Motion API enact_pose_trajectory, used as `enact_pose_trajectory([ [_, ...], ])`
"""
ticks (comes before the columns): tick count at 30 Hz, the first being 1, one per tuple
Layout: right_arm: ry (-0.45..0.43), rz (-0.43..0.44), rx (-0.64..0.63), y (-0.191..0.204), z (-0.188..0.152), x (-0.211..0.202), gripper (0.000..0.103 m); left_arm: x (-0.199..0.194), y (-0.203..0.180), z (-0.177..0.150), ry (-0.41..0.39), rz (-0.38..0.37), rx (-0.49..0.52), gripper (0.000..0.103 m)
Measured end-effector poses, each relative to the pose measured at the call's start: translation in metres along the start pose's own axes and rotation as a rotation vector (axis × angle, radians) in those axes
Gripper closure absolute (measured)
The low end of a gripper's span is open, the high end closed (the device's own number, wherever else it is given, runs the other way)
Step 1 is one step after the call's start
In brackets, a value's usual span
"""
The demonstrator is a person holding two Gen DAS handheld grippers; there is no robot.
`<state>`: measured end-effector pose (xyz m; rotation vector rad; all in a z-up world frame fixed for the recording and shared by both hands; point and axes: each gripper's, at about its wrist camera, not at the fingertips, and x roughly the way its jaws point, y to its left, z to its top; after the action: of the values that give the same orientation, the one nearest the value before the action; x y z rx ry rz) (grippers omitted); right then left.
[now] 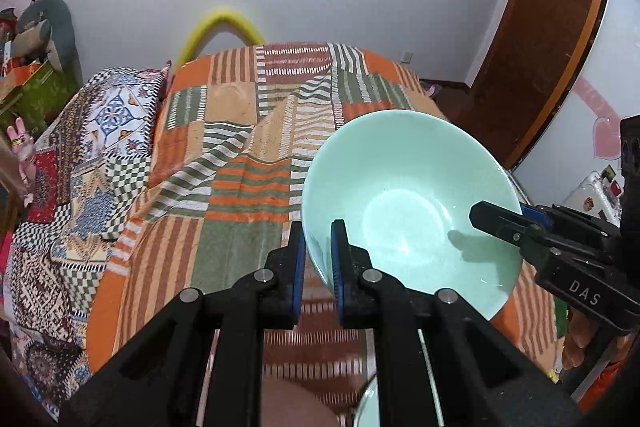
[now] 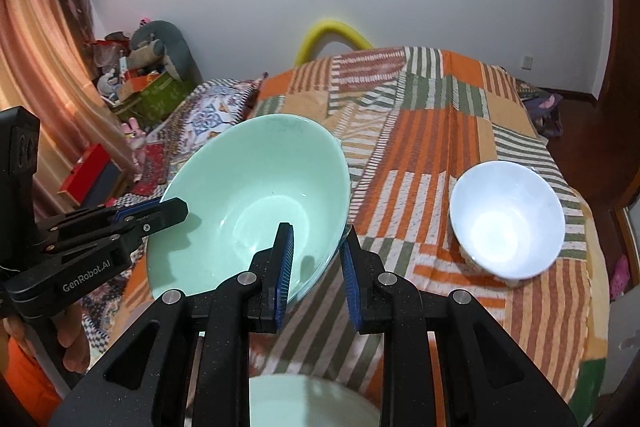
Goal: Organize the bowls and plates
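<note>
Green bowl (image 2: 248, 203) hangs tilted above the bed (image 2: 460, 131), its rim pinched on opposite sides by the left gripper (image 1: 318, 259) and right gripper (image 2: 316, 263). White bowl (image 2: 506, 223) sits near the bed's right edge; another pale green dish (image 2: 312, 403) lies just below. Stacking seems barely begun. Rumpled quilt folds (image 1: 248, 147) could tip whatever is set down.

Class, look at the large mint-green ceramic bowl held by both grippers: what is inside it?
The mint-green ceramic bowl looks empty: only glaze highlights and shadows of the gripper fingers. One finger of the left gripper and one of the right gripper cover small patches of its inner wall.
</note>
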<state>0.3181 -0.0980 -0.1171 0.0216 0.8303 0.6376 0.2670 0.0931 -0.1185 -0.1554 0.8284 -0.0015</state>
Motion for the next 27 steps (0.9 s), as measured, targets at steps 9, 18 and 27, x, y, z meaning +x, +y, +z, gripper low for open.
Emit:
enact_pose_trajectory([
  [9, -0.017, 0.052, -0.013, 0.035, -0.026, -0.029, 0.081, -0.063, 0.013, -0.038, -0.033, 0.000, -0.034, 0.092],
  [18, -0.020, 0.107, -0.064, 0.073, -0.052, -0.038, 0.081, -0.116, 0.037, -0.079, -0.071, 0.044, -0.068, 0.092],
  [27, 0.009, 0.184, -0.061, 0.098, -0.074, -0.026, 0.081, -0.135, 0.058, -0.111, -0.061, 0.106, -0.103, 0.092],
])
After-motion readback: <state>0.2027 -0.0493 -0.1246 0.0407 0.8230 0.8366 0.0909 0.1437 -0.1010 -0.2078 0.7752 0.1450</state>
